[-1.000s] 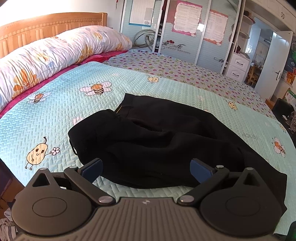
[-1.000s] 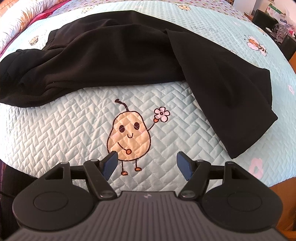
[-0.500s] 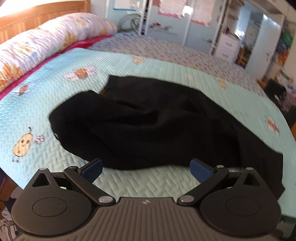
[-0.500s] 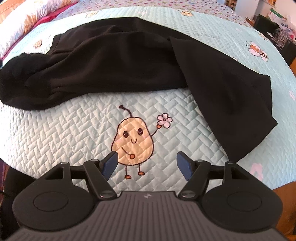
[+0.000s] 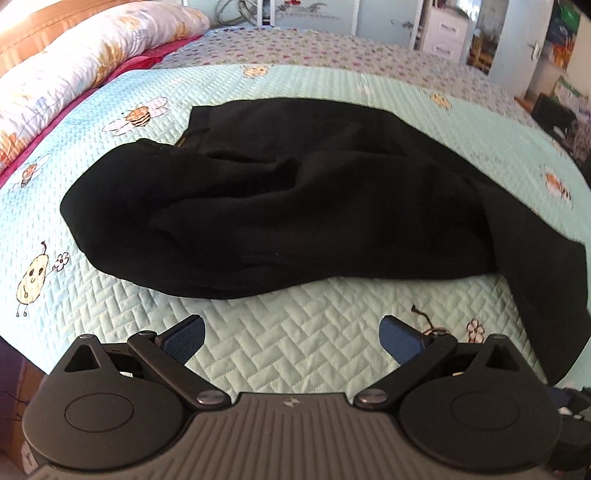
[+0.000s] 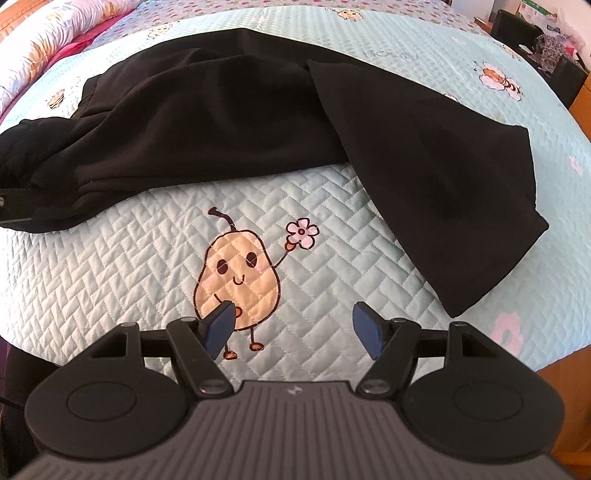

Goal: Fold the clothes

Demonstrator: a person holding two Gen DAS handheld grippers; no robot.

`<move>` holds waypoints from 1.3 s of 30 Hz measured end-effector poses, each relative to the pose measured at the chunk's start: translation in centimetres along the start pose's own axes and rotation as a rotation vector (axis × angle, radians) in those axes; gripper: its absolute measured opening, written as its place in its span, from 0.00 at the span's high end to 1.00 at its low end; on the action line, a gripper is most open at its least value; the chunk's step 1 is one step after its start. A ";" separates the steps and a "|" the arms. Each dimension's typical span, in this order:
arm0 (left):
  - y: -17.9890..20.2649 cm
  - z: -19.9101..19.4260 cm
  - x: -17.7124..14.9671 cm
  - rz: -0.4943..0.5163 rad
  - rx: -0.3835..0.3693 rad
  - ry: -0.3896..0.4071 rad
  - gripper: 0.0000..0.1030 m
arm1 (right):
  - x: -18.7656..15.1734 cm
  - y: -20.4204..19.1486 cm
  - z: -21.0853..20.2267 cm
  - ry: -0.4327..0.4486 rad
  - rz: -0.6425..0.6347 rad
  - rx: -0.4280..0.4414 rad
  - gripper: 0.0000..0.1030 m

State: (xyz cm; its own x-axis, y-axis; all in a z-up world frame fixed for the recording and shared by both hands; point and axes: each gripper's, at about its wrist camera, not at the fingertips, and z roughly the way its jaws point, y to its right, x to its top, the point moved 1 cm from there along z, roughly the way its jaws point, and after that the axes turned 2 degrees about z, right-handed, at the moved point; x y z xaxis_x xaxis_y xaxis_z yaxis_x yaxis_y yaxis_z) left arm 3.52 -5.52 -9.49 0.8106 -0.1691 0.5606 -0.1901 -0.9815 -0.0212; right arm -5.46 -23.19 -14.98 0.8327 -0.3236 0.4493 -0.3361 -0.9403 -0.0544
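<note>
A pair of black trousers (image 5: pixel 295 206) lies crumpled on the light blue quilted bedspread (image 5: pixel 295 332), waistband at the far left, one leg trailing toward the right front edge. It also shows in the right wrist view (image 6: pixel 229 122), with the leg end (image 6: pixel 461 206) at the right. My left gripper (image 5: pixel 291 338) is open and empty, over bare quilt just short of the trousers' near edge. My right gripper (image 6: pixel 293 330) is open and empty, over the pear cartoon (image 6: pixel 238 273), apart from the trousers.
A flowered duvet roll (image 5: pixel 81 70) and wooden headboard (image 5: pixel 48 22) lie at the far left. Wardrobe doors and white drawers (image 5: pixel 443 33) stand behind the bed. The bed's front edge (image 6: pixel 576 354) drops off at the right.
My left gripper has swung right and pulled back, so the trousers sit further left and farther from the fingers. My right gripper has moved slightly forward over the pear cartoon. Both stay open.
</note>
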 end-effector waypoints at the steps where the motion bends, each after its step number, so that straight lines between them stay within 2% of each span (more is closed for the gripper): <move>1: 0.5 0.2 0.0 0.014 -0.001 -0.006 0.00 | 0.0 0.2 0.2 -0.002 0.004 0.002 0.31; 4: 2.5 0.9 -0.1 0.077 -0.007 -0.028 0.01 | 0.2 1.3 0.5 0.003 0.029 0.018 0.31; 10: 7.8 2.0 -0.3 0.246 -0.055 -0.044 0.05 | 1.0 6.2 -0.7 0.111 0.126 0.006 0.32; 16: 14.7 0.0 0.0 0.402 -0.133 0.067 0.08 | 1.0 13.4 -3.5 0.294 0.299 -0.062 0.31; 22: 19.9 -0.8 0.5 0.459 -0.210 0.107 0.08 | -0.3 17.8 -3.5 0.329 0.372 -0.126 0.31; 27: 23.1 0.4 0.0 0.486 -0.253 0.071 0.08 | -1.7 22.0 -2.4 0.320 0.480 -0.126 0.31; 30: 24.0 1.9 -0.8 0.491 -0.304 -0.005 0.08 | -2.2 23.7 -1.9 0.319 0.506 -0.100 0.31; 33: 23.9 3.3 -1.4 0.468 -0.338 -0.064 0.08 | -2.0 24.1 -1.4 0.328 0.486 -0.058 0.31; 35: 22.8 3.7 -1.3 0.434 -0.348 -0.065 0.08 | -1.7 23.7 -1.3 0.334 0.446 -0.025 0.31; 37: 21.3 4.3 -0.6 0.372 -0.340 -0.053 0.08 | -1.2 22.7 -1.0 0.339 0.388 -0.001 0.31; 39: 20.2 4.8 0.5 0.333 -0.289 -0.048 0.08 | -0.1 21.4 -0.6 0.337 0.325 0.037 0.31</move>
State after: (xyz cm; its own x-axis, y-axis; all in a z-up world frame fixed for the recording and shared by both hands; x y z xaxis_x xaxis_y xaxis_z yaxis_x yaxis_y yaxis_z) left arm 2.74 -25.87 -13.65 0.7026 -0.4822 0.5233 -0.5866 -0.8087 0.0423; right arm -12.98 -43.22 -15.70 0.4953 -0.5553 0.6680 -0.5344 -0.8011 -0.2696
